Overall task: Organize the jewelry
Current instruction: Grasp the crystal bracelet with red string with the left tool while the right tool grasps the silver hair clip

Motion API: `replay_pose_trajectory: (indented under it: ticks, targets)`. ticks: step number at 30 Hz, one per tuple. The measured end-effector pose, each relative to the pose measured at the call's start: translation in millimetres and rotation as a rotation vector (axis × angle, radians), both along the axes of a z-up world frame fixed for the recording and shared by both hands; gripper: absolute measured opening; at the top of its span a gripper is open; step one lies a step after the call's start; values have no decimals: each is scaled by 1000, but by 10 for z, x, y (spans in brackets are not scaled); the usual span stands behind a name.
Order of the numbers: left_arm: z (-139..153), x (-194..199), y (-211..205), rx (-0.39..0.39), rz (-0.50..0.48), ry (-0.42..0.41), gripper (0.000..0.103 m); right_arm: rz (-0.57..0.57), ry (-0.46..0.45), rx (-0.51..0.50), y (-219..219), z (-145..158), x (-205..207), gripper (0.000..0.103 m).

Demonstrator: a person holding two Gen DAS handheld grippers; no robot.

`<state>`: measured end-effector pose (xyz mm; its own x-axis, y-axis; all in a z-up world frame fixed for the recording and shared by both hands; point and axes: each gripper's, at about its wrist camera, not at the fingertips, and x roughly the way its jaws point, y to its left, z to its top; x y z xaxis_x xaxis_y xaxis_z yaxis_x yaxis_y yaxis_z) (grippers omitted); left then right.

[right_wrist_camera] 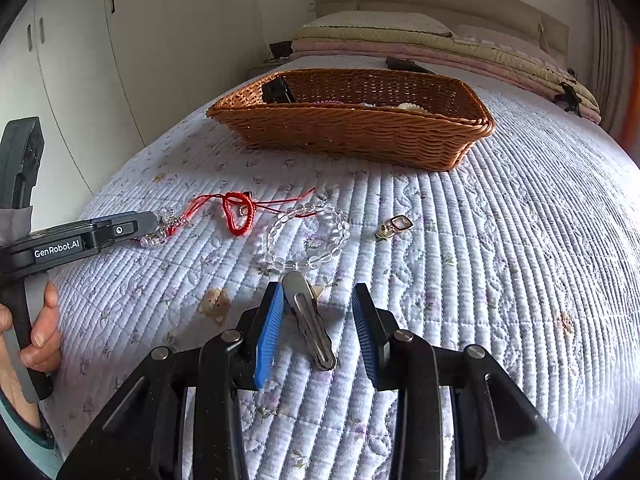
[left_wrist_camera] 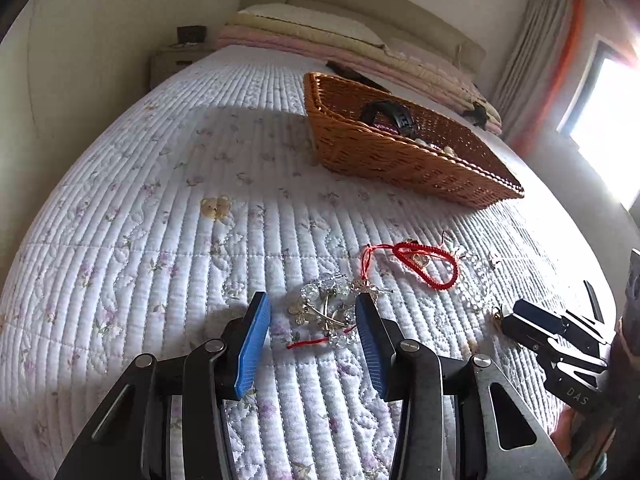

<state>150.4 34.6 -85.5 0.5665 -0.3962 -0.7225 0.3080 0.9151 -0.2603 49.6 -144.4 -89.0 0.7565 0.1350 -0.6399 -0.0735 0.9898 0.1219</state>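
A wicker basket (left_wrist_camera: 400, 160) (right_wrist_camera: 360, 136) sits on the bed with a black band (left_wrist_camera: 390, 114) and other pieces inside. My left gripper (left_wrist_camera: 312, 316) is open, its blue pads on either side of a crystal and gold bracelet cluster (left_wrist_camera: 328, 308) lying on the quilt. A red cord bracelet (left_wrist_camera: 428, 266) (right_wrist_camera: 238, 214) lies just beyond it. My right gripper (right_wrist_camera: 318, 304) is open around a silver hair clip (right_wrist_camera: 308, 320) that lies on the quilt near its left pad. A clear bead bracelet (right_wrist_camera: 308, 236) and a small gold earring (right_wrist_camera: 394, 226) lie ahead of it.
The quilted floral bedspread (right_wrist_camera: 500, 280) covers the bed. Folded blankets and pillows (right_wrist_camera: 420, 44) lie at the headboard. Wardrobe doors (right_wrist_camera: 100, 60) stand to the left, a curtained window (left_wrist_camera: 600, 112) to the right. The left gripper body (right_wrist_camera: 80, 240) shows in the right wrist view.
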Motion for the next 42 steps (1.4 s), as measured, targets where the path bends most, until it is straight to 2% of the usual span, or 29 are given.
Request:
replay_pose_trajectory:
  ticks: [4, 6, 11, 13, 19, 25, 27, 29, 33, 42]
  targets:
    - [-26, 30, -87, 53, -9, 11, 45, 8, 12, -2, 19, -25, 36, 38]
    - [-24, 23, -92, 60, -2, 7, 41, 13, 12, -4, 33, -31, 50, 38]
    - [-25, 36, 76, -38, 7, 27, 37, 18, 13, 3, 28, -39, 56, 38]
    - [-31, 44, 89, -49, 10, 35, 36, 19, 15, 6, 21, -42, 57, 38]
    - [-28, 44, -47, 33, 10, 17, 36, 18, 20, -1, 24, -49, 65, 38]
    - [-18, 37, -154, 101, 6, -5, 33, 16, 32, -75, 148, -57, 133, 38]
    - [-14, 32, -141, 62, -24, -1, 5, 17, 27, -87, 171, -59, 129, 38]
    - [-41, 53, -128, 50, -27, 16, 5, 21, 27, -81, 164, -60, 123, 38]
    - [-28, 34, -151, 65, -25, -1, 5, 19, 22, -81, 154, -59, 101, 27]
    - [-17, 35, -25, -11, -23, -1, 4, 24, -27, -43, 95, -1, -12, 26]
